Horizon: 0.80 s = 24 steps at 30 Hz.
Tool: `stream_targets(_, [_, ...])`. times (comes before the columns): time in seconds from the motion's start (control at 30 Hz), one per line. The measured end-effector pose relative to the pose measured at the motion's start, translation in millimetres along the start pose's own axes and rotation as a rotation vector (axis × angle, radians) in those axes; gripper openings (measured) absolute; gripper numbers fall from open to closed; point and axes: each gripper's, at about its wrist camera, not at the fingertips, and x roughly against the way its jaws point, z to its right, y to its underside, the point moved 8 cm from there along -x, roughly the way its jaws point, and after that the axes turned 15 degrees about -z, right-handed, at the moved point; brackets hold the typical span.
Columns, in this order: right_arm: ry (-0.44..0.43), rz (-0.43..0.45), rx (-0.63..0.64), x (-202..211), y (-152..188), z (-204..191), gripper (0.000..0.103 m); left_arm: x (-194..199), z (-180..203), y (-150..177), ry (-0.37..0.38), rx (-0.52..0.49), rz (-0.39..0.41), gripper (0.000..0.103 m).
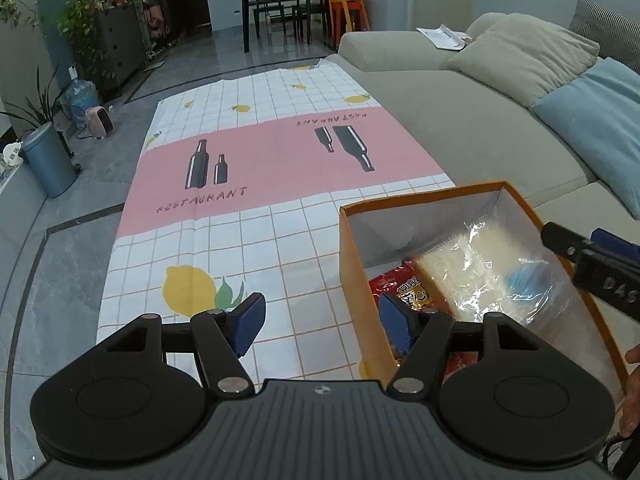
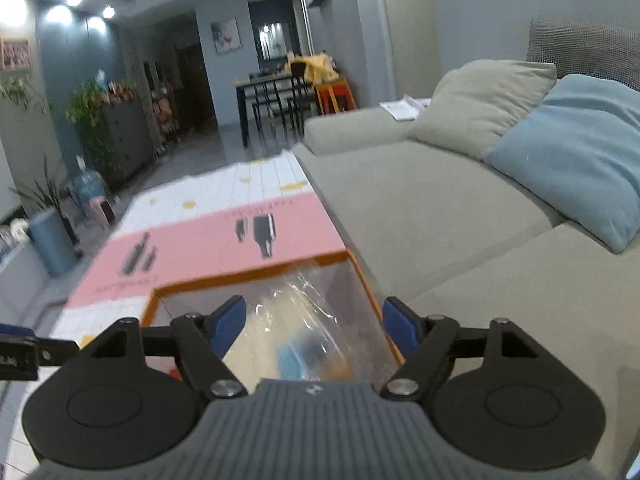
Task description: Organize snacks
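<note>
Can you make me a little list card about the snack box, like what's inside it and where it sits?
box: orange box, open top
sits on: checked lemon tablecloth, beside the grey sofa
inside: clear bag of pale snacks and a red packet
left hand-held gripper: open, holding nothing
right hand-held gripper: open over the box, holding nothing

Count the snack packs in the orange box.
2: a clear pack of pale food lies mid-box; a red packet sits at its near-left corner, partly under it. More may be hidden beneath.
</note>
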Motion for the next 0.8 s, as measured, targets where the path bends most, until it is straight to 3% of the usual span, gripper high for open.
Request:
stream_targets(0.33, [-0.011,0.038,0.015,41,-2,-4,0.074,40,-1,10,0.028,0.012,0.058,0.077])
stream_targets(0.53, [0.042,-0.066,0.029,65,31,-15,0.076,75,-2,26,0.042,0.015,0.116,0.077])
stream_targets(0.8, [0.062,-0.075,-0.028,102,74,-30,0.087,93,-1,60,0.026,0.009,0.187,0.078])
